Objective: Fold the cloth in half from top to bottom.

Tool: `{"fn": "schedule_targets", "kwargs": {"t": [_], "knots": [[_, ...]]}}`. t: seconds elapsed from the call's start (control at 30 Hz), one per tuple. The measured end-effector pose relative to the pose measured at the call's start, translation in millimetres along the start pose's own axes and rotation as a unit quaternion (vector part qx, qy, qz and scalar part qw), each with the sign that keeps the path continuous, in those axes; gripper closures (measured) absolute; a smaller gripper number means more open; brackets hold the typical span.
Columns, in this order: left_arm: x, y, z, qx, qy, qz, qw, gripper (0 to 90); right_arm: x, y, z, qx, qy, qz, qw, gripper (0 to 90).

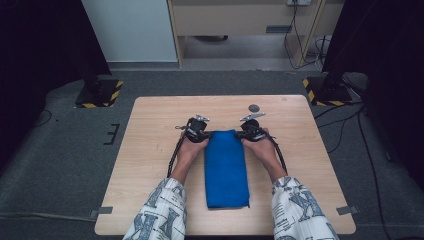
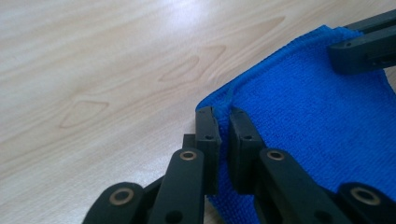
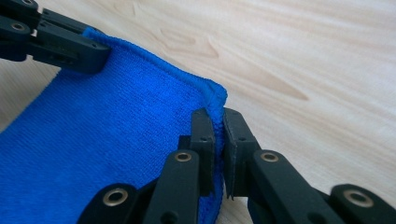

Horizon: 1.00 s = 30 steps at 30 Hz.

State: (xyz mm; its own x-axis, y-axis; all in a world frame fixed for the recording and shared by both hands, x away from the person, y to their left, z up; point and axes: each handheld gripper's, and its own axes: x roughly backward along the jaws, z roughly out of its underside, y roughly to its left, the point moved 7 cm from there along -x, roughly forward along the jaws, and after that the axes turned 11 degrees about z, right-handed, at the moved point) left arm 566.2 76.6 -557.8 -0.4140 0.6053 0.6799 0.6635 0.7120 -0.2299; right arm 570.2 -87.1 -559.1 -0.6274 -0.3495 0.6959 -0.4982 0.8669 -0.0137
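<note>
Blue terry cloth, folded long (image 1: 226,167), flat on pale wooden worktop (image 1: 150,150); left tongs (image 2: 223,116) and right tongs (image 3: 215,114) each pinch one far corner, ready for lifting into another fold.

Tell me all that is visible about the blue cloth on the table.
The blue cloth is a bright blue terry-like textile with a stitched hem, folded into a long narrow rectangle. It lies flat on the wooden table, its length running away from the person. The left gripper is shut on its far left corner and the right gripper on its far right corner.
</note>
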Motion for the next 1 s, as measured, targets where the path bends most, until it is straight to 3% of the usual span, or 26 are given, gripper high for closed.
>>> {"fn": "schedule_targets", "kwargs": {"t": [0.43,1.0], "knots": [[28.0,-7.0,-28.1,-0.021,-0.060,-0.012,0.9979,84.8,25.6,0.8,-24.6,-0.004,-0.043,0.000,0.9991,85.1],[53.5,-8.2,-52.2,-0.039,-0.094,-0.023,0.9945,85.2,43.3,-0.6,-53.7,-0.006,-0.083,0.000,0.9966,85.2]]}}
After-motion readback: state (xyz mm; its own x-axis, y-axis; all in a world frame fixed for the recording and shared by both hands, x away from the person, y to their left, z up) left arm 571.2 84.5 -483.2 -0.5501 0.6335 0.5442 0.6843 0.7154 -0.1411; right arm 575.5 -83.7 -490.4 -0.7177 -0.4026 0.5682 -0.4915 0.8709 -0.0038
